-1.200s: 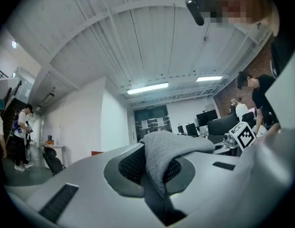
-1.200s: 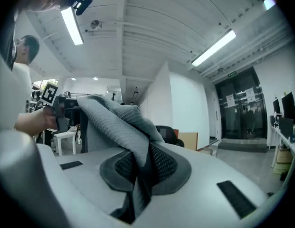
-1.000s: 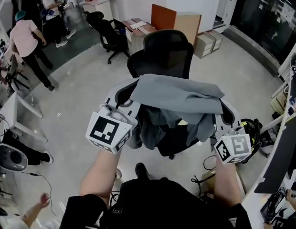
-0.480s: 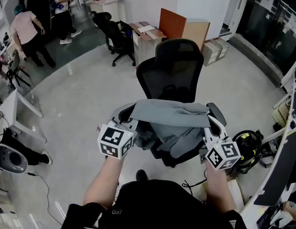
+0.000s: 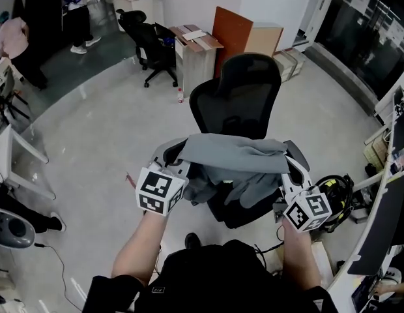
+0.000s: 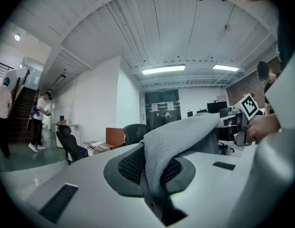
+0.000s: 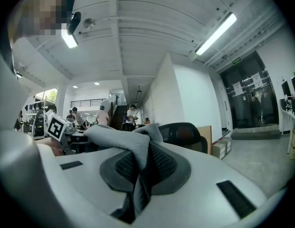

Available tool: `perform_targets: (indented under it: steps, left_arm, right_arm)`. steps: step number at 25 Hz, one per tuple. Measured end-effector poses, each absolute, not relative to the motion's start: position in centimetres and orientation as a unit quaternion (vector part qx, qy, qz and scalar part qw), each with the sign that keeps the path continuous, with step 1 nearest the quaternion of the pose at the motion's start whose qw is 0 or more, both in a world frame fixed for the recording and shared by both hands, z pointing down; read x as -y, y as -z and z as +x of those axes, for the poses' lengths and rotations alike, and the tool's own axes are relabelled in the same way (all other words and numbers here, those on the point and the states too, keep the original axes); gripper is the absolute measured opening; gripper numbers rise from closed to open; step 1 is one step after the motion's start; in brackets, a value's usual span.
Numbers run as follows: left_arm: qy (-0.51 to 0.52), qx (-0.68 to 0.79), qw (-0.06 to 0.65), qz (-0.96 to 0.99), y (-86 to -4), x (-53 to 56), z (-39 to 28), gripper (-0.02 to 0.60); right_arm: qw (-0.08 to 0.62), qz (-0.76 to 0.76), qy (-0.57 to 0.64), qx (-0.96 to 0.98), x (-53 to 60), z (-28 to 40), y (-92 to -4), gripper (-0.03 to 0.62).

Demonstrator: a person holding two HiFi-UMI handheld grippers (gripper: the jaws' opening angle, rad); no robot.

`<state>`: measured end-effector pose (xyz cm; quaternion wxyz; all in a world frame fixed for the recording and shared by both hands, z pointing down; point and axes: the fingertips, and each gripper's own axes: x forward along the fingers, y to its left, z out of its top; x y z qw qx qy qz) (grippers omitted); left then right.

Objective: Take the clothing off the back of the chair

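I have the grey garment (image 5: 236, 154) clamped at both ends and stretched between the two grippers. In the left gripper view, the left gripper (image 6: 155, 175) has its jaws clenched on a fold of the cloth (image 6: 183, 136). The fabric rises out of the pinch, drapes over the dark ribbed pads (image 6: 130, 165) and runs off to the right toward the other gripper's marker cube (image 6: 249, 107). The right gripper view shows the same thing mirrored. The right gripper (image 7: 139, 171) is squeezed shut on a bunched edge of the garment (image 7: 115, 137), which leads away to the left toward the left marker cube (image 7: 56, 125).

From the head view, the left gripper (image 5: 178, 163) and the right gripper (image 5: 290, 164) hold the top edge roughly level. The loose folds hang down in the middle between them. The garment sits on the near side of the black chair (image 5: 244, 93), whose backrest rises just beyond it. The hanging folds fall over the seat, and I cannot tell whether they touch it.

Far right of the chair, two cardboard boxes (image 5: 291, 60) sit against the wall, and I cannot make out what is in them. Beside them leans an orange-brown panel (image 5: 229, 28). To its left is a low cabinet (image 5: 191, 57) with papers (image 5: 195, 36) on top. A second black chair (image 5: 147, 39) stands far left. A black-and-yellow object (image 5: 334, 189) lies on the floor at near right.
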<state>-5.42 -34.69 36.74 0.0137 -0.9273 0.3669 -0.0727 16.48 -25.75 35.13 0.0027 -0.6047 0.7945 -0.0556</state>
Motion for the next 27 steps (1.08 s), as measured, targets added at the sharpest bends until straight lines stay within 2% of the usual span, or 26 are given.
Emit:
perform_targets:
  steps: [6, 27]
  left_arm:
    - [0.072, -0.358, 0.013, -0.931, -37.3, 36.0, -5.3, 0.029]
    - [0.104, -0.349, 0.015, -0.931, -37.7, 36.9, -5.2, 0.034]
  right_arm:
    - [-0.008, -0.609, 0.048, -0.792, 26.5, 16.0, -35.5, 0.037]
    - [0.03, -0.595, 0.062, -0.8, 27.6, 16.2, -35.0, 0.037]
